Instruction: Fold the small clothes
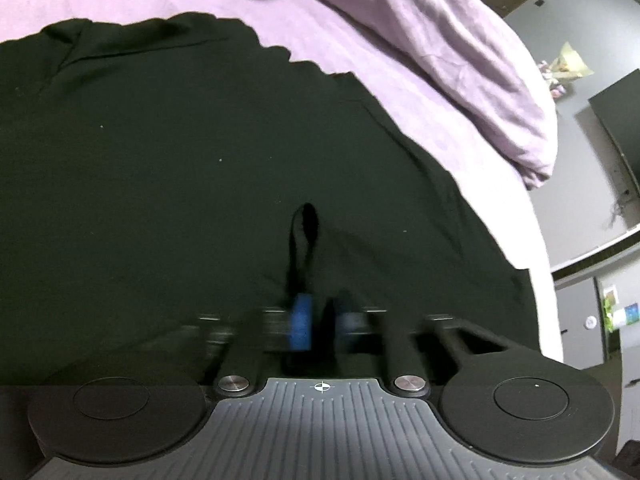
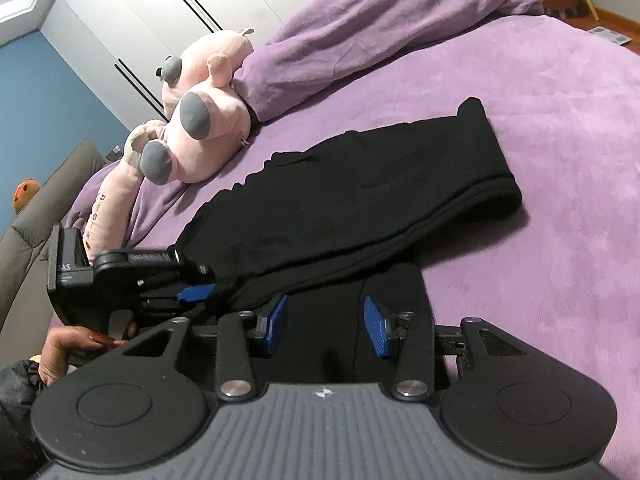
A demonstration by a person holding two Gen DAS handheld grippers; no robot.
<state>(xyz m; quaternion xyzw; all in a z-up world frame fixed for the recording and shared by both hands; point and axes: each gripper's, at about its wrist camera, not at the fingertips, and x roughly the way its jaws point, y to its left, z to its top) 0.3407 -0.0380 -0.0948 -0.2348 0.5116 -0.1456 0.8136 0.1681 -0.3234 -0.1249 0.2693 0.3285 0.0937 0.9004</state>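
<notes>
A black garment [image 2: 360,196] lies on the purple bed, partly folded, with a thick folded edge at its right. In the left wrist view it [image 1: 200,180] fills most of the frame. My left gripper [image 1: 316,324] is shut on a pinch of the garment's near edge; it also shows in the right wrist view [image 2: 196,294], pinching the left corner. My right gripper [image 2: 326,324] is open, its blue pads [image 2: 378,332] either side of a flat black part of the garment just below it.
A pink plush toy [image 2: 200,108] lies at the far left of the bed. A bunched purple blanket [image 2: 380,20] lies along the far side, also in the left wrist view [image 1: 460,80]. The bed edge [image 1: 540,240] is to the right there.
</notes>
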